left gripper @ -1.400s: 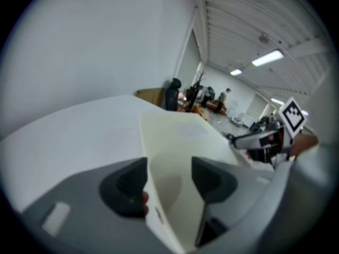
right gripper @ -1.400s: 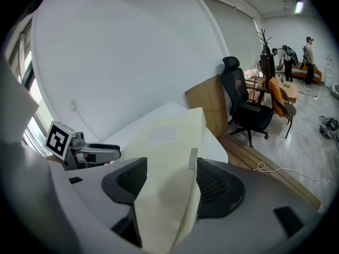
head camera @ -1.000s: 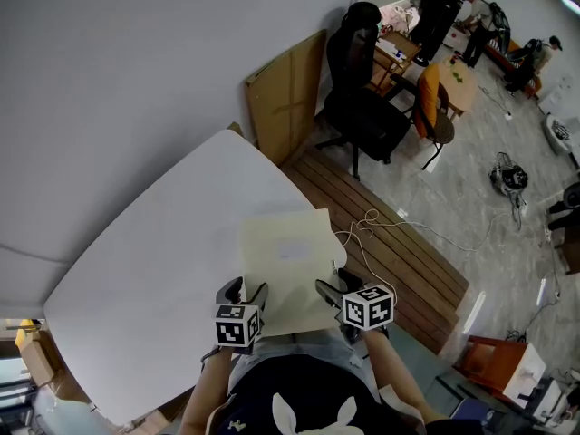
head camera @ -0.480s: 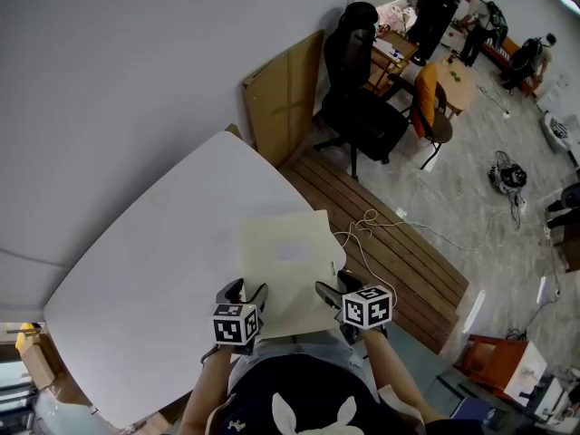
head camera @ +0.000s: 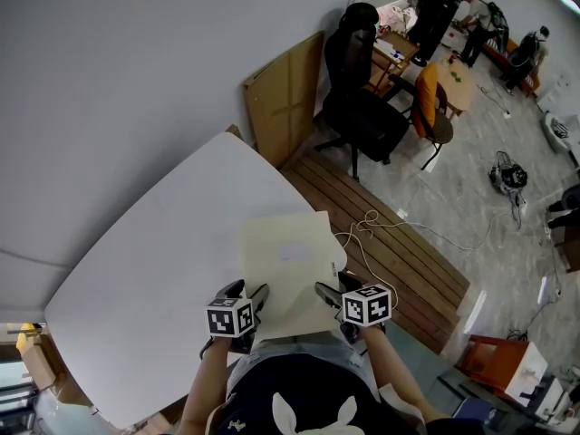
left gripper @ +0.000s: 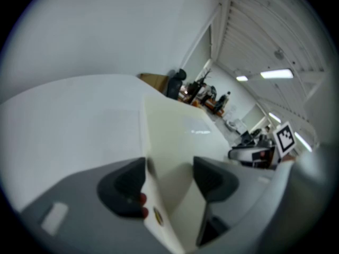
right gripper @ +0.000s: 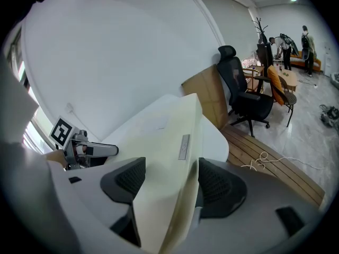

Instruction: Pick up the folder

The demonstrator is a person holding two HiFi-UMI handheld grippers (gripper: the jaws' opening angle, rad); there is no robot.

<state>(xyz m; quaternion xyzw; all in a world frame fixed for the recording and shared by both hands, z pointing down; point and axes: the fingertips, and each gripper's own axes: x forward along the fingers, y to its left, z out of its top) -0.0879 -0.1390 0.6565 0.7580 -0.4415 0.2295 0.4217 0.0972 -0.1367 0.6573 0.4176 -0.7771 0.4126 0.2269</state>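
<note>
A cream folder (head camera: 285, 261) lies over the near right part of the white table (head camera: 154, 261), and its far right corner juts past the table's edge. My left gripper (head camera: 246, 290) is at the folder's near left corner. In the left gripper view the folder (left gripper: 175, 136) stands between the jaws of that gripper (left gripper: 169, 176); they have just been opening, with a gap at the right pad. My right gripper (head camera: 335, 288) is at the near right corner. In the right gripper view this gripper (right gripper: 170, 181) is shut on the folder (right gripper: 169, 142).
A black office chair (head camera: 367, 107) and a cardboard sheet (head camera: 285, 98) stand by the wall beyond the table. A wooden platform (head camera: 399, 252) with a loose white cable (head camera: 372, 225) lies to the right. People (head camera: 471, 12) are far back in the room.
The left gripper has rolled a little, and its marker cube has tilted and shifted slightly left. The folder and the right gripper look unchanged.
</note>
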